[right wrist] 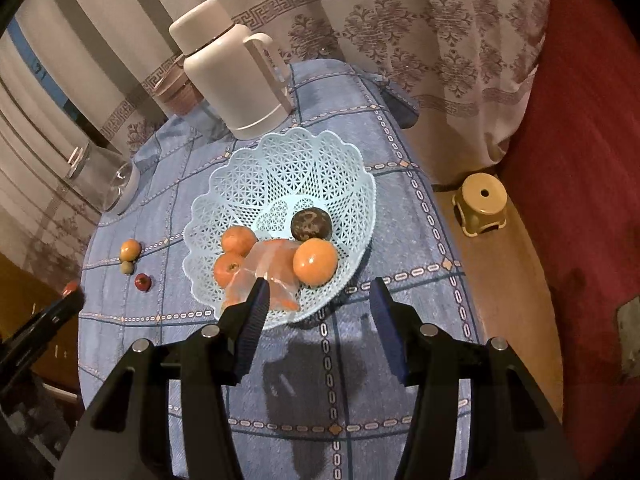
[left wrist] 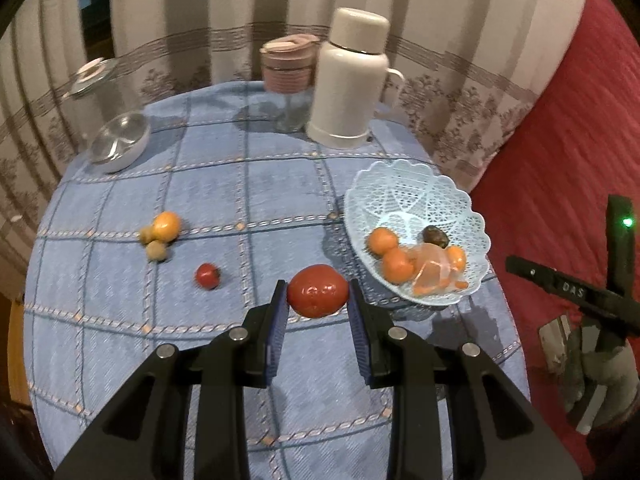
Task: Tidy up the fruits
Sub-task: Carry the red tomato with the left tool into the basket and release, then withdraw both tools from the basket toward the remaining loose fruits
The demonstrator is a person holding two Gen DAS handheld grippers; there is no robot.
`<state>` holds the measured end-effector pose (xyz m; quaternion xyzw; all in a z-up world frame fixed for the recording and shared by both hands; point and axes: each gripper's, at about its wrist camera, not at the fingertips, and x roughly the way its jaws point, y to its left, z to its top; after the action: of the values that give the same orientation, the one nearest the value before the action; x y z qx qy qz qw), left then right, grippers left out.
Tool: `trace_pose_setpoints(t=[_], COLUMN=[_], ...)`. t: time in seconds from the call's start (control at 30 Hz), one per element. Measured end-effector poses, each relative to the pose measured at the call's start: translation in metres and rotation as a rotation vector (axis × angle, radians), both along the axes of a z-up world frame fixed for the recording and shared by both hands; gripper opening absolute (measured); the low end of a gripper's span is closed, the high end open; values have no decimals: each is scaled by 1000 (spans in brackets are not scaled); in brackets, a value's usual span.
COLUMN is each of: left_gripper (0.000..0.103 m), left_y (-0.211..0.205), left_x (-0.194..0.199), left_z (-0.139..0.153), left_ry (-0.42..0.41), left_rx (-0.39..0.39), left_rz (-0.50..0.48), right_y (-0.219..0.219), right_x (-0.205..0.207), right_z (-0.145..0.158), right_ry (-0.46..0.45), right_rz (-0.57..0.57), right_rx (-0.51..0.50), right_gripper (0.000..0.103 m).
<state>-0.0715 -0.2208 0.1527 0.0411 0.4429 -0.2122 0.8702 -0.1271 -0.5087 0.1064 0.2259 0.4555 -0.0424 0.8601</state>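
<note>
One red tomato (left wrist: 318, 290) sits pinched between the pads of the left hand-held gripper (left wrist: 318, 300), lifted just beside the pale blue lattice basket (left wrist: 416, 184); judged from this, the carry-to-basket step is in hand. The next move calls for bringing the tomato over the rim and releasing it low among the oranges (right wrist: 315, 262) and the dark fruit (right wrist: 311, 224). The right hand-held gripper (right wrist: 316, 300) hangs near the basket's front edge, partly parted and empty. A small red fruit (left wrist: 207, 275) and a yellow cluster (left wrist: 161, 234) wait on the table (left wrist: 240, 184), covered in blue checked cloth. Patterned curtains (right wrist: 420, 48) hang behind; a cream thermos (left wrist: 352, 80) stands at the back.
</note>
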Motion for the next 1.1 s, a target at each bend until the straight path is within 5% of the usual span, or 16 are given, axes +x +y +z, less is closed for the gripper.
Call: trace_pose_setpoints(t=[0.87,0.97,1.0,1.1], left_gripper=[30,37,51,54], left_y=[-96,-97,-96,-92], left_x=[56,62,63,67], left_z=[-59,-66,-66,-66], left_ry=[72,86,87,83], left_rx=[91,103,102,104], left_rz=[-146,-128,-121,-107], right_y=[-16,-17,-17,-16], right_x=[-29,-28,-28,-25], right_z=[-18,-20,-21,-23], right_ry=[63,70,71,74], right_rz=[-63,-64,-64,-58], right_rx=[28,31,32,36], right_gripper=[57,57,57,57])
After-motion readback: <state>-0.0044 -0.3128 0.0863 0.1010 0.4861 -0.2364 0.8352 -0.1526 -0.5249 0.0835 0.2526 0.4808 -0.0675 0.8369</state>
